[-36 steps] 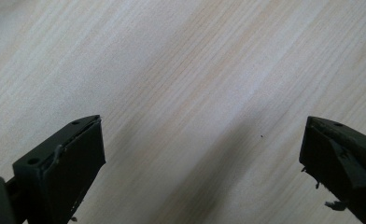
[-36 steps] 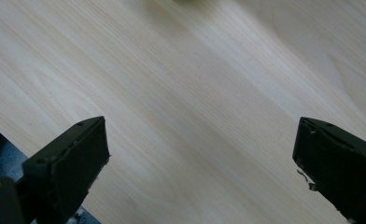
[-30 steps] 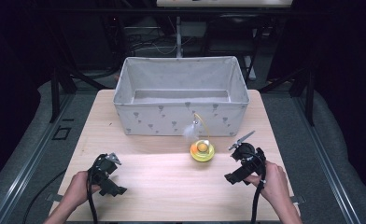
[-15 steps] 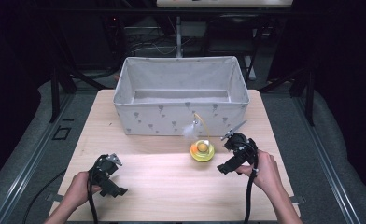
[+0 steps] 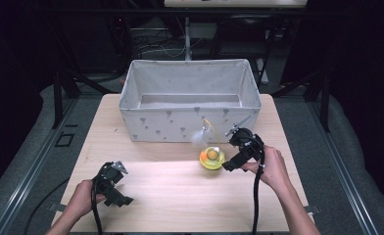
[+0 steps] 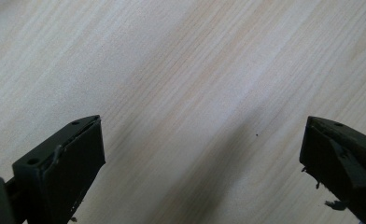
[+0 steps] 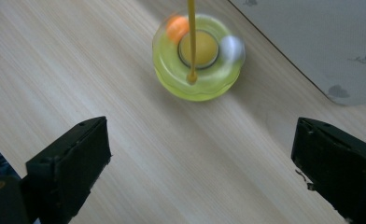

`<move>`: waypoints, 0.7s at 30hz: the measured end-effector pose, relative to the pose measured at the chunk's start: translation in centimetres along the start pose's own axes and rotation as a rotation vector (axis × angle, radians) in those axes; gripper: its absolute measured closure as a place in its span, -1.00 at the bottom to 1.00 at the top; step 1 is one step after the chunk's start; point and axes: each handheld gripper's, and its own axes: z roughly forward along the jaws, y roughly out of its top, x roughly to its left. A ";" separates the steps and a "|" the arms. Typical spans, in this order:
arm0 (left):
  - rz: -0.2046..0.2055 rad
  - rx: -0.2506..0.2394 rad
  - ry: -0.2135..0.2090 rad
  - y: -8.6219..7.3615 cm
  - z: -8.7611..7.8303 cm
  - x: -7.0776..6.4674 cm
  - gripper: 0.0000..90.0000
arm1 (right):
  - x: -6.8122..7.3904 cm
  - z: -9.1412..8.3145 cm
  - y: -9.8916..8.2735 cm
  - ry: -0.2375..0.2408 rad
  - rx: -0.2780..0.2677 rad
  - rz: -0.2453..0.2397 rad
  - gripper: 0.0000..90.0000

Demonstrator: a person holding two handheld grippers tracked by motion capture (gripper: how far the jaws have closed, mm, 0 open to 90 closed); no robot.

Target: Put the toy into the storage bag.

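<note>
A round yellow-green toy (image 5: pixel 212 157) with an orange ball and a white ball in its ring stands on the wooden table (image 5: pixel 180 186), just in front of the grey fabric bin (image 5: pixel 190 102). A thin yellow wand with a white feather (image 5: pixel 198 135) rises from its middle. My right gripper (image 5: pixel 228 166) is open just to the right of the toy, jaws pointing at it; the toy (image 7: pixel 197 56) lies ahead of its wide-apart jaws. My left gripper (image 5: pixel 121 199) rests open near the front left, over bare wood (image 6: pixel 181 93).
The bin (image 7: pixel 321 42) stands close behind the toy, its front wall printed with small grey figures, and it looks empty inside. Black frame legs and cables stand beyond the table's far edge. Dark floor surrounds the table.
My right gripper has moved left and forward, from the table's right side up to the toy. The left gripper has stayed put.
</note>
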 end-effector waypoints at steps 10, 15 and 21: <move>0.003 0.007 -0.002 0.0 0.1 0.0 -1.00 | 0.1 -0.3 2.7 0.014 -0.002 -0.041 -0.82; 0.003 0.007 -0.003 0.0 0.1 0.0 -1.00 | 0.1 -0.5 4.0 0.003 -0.010 -0.045 -0.84; 0.008 0.015 -0.001 0.0 0.1 0.0 -1.00 | 0.0 -0.9 5.4 -0.014 -0.021 -0.062 -0.61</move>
